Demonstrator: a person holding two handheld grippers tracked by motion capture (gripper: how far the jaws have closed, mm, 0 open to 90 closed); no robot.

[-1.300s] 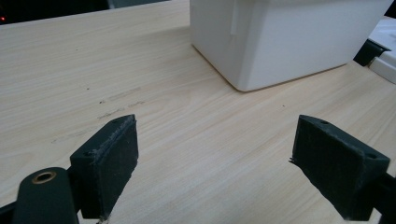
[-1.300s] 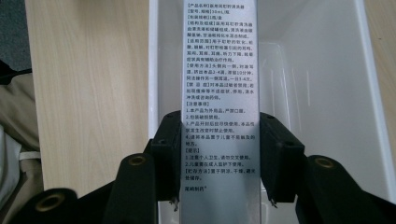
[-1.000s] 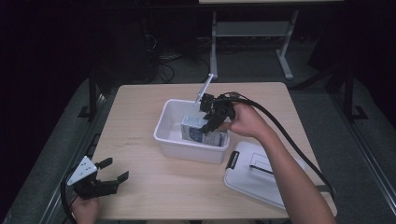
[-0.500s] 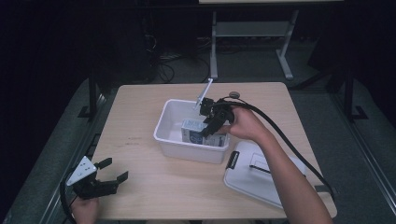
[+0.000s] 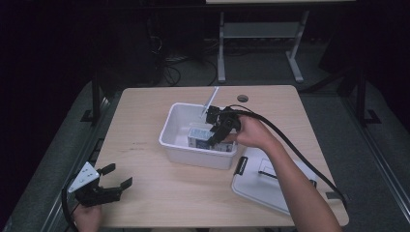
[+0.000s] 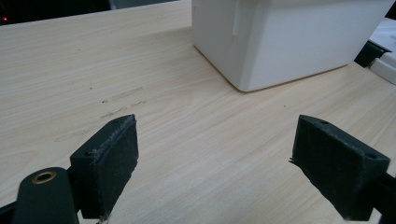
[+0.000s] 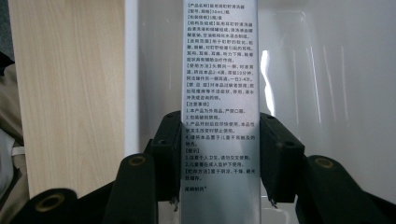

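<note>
One printed carton (image 7: 219, 107), clamped in the right gripper (image 5: 218, 131) inside a white plastic bin (image 5: 180, 145).

Surface: pale wood-grain table (image 5: 145, 111), square-edged, with a round cable hole at its 1 o'clock corner; dark room behind, grey floor, metal stand legs at 12 o'clock. Bin sits mid-table; its white lid (image 5: 270, 181) with black latches lies flat at 4 o'clock. Carton: narrow, silvery, printed in dense black text, long axis running along the jaws in the right gripper view, both pads pressed on its side faces, lower end down in the bin. Left gripper (image 5: 104, 186), at 8 o'clock near the table edge, jaws spread wide over bare wood, nothing between them.
</note>
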